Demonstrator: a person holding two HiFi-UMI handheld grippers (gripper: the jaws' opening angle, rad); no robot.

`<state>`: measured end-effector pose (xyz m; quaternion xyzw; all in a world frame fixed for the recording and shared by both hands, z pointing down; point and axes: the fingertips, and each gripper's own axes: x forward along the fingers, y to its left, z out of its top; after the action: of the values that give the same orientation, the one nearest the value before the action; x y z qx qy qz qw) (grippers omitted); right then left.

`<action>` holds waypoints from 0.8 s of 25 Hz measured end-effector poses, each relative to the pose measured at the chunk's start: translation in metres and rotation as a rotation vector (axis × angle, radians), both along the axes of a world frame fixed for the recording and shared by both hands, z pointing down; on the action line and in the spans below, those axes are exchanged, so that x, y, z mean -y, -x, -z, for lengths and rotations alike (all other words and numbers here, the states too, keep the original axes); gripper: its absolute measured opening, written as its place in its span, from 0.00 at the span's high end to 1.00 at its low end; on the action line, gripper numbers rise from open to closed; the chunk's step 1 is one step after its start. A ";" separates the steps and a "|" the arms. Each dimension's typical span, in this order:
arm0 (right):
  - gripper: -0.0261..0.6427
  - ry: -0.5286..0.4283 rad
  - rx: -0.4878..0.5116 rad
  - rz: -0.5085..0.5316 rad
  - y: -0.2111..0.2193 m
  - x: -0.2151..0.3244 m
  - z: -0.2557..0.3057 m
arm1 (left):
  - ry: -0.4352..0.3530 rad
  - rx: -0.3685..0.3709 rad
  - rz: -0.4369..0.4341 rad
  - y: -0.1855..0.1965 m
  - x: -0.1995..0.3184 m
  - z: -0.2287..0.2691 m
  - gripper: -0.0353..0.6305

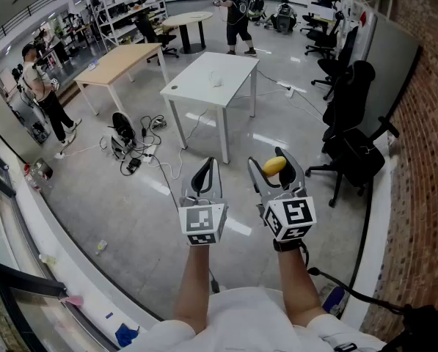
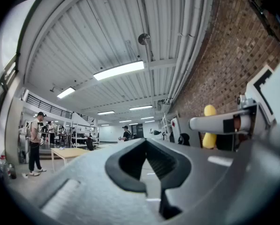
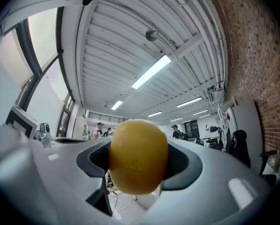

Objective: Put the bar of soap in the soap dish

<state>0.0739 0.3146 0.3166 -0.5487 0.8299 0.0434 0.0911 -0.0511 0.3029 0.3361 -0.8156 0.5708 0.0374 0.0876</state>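
My right gripper [image 1: 276, 164] gripped the yellow soap bar [image 3: 138, 156]. The left gripper [image 1: 204, 174] sat closed and empty, and the white table [image 1: 196, 86] lay far ahead.

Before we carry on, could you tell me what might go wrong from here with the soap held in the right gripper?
1. The yellow soap bar is rounded, and the right gripper pinches it only across its middle, high above the hard floor. It could slip out and drop.
2. Loose cables lie on the floor beside the white table. Walking that way risks a trip.
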 end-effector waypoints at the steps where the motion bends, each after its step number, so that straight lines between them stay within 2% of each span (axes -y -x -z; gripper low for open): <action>1: 0.52 -0.001 0.003 -0.002 -0.001 -0.001 0.000 | -0.002 -0.001 -0.008 -0.003 -0.001 0.001 0.94; 12: 0.52 0.032 0.025 0.013 -0.013 -0.014 -0.009 | 0.026 -0.004 -0.034 -0.026 -0.007 -0.007 0.94; 20: 0.52 0.088 0.017 0.063 -0.017 -0.023 -0.028 | 0.071 0.007 -0.016 -0.040 -0.017 -0.024 0.94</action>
<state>0.0907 0.3371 0.3444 -0.5262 0.8470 -0.0008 0.0753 -0.0111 0.3195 0.3597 -0.8227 0.5650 0.0150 0.0604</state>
